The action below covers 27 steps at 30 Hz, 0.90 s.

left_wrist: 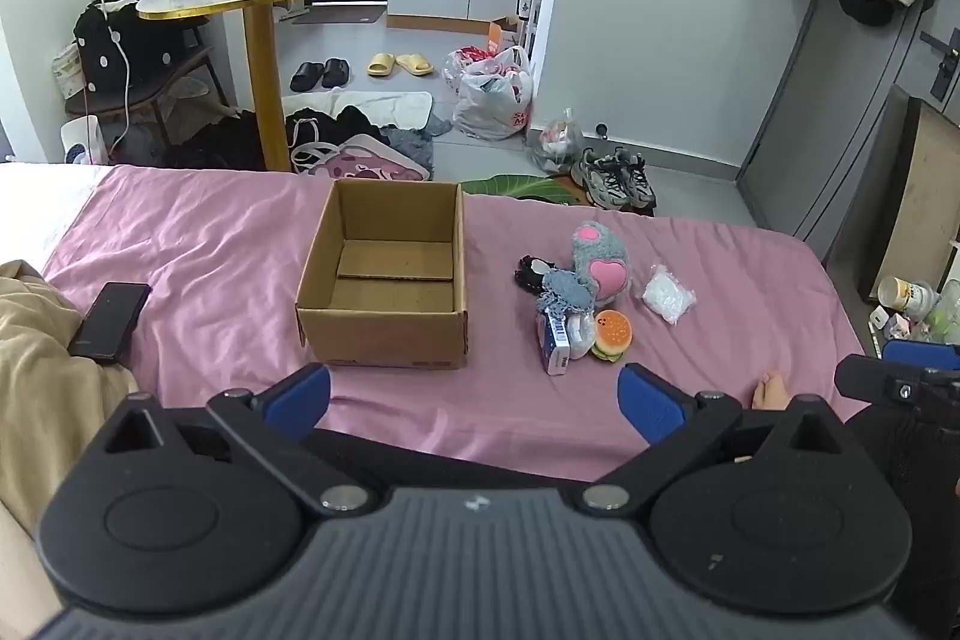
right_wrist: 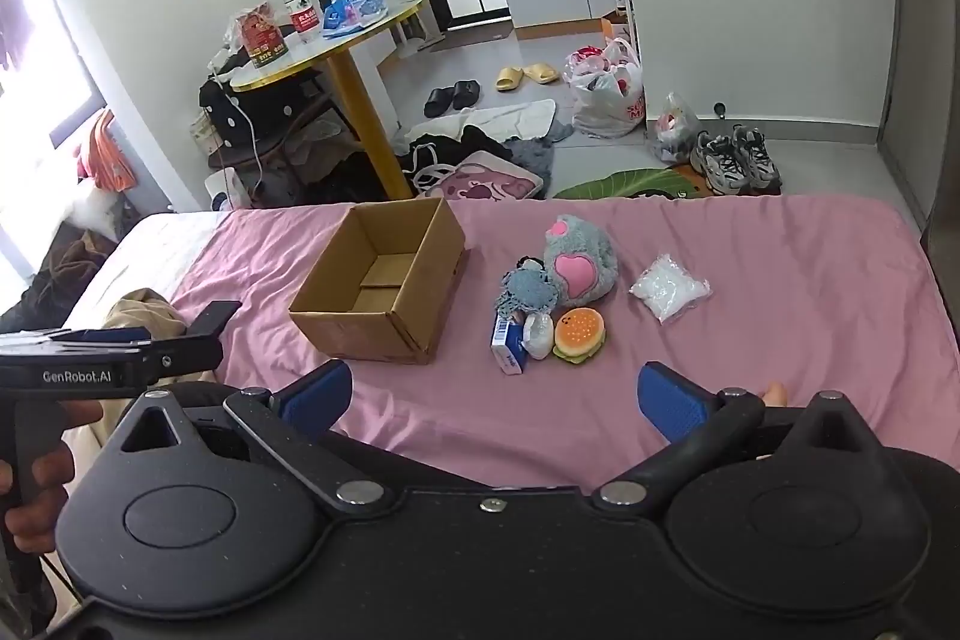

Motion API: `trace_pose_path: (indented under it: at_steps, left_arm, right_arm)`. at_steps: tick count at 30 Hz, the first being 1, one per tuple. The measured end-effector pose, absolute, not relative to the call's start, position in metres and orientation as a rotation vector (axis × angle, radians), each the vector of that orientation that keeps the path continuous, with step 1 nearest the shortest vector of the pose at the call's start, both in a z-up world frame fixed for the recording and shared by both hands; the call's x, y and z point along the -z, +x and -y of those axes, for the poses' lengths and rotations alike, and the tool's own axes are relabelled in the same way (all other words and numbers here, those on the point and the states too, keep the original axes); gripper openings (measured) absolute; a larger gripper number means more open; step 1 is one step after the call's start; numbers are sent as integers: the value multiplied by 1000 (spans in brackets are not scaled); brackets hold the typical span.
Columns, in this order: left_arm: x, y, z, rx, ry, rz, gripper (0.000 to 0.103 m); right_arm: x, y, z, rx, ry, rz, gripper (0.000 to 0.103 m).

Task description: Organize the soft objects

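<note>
Right of the cardboard box [left_wrist: 384, 280] on the bed lie the grey plush [left_wrist: 600, 262], burger squishy [left_wrist: 612, 334] and small bag [left_wrist: 668, 293]. I judge all light and compressible; grip mid-body. Left gripper [left_wrist: 474, 400] and right gripper [right_wrist: 495, 397] fingers wide, empty

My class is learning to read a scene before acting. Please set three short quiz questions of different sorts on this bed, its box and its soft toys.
1. True or false: the cardboard box already holds a toy.
2. Which lies nearest the burger toy? A) phone B) grey plush paw C) water bottle
3. Fill in: both the left gripper and right gripper are ____.

Key: 1 false; 2 B; 3 open.
</note>
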State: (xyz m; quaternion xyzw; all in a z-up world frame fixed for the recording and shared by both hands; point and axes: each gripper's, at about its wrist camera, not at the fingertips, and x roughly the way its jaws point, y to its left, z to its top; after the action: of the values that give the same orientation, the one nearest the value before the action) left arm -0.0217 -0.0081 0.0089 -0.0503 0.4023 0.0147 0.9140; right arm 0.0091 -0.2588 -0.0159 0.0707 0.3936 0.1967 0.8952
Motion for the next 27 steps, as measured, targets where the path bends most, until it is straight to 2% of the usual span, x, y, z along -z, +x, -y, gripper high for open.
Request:
trace_pose_path:
  at_steps: [27]
  left_arm:
    - [-15,-41,12,-11,-111,-806,101]
  right_arm:
    - [10,-7,260,-391,107,-789,103]
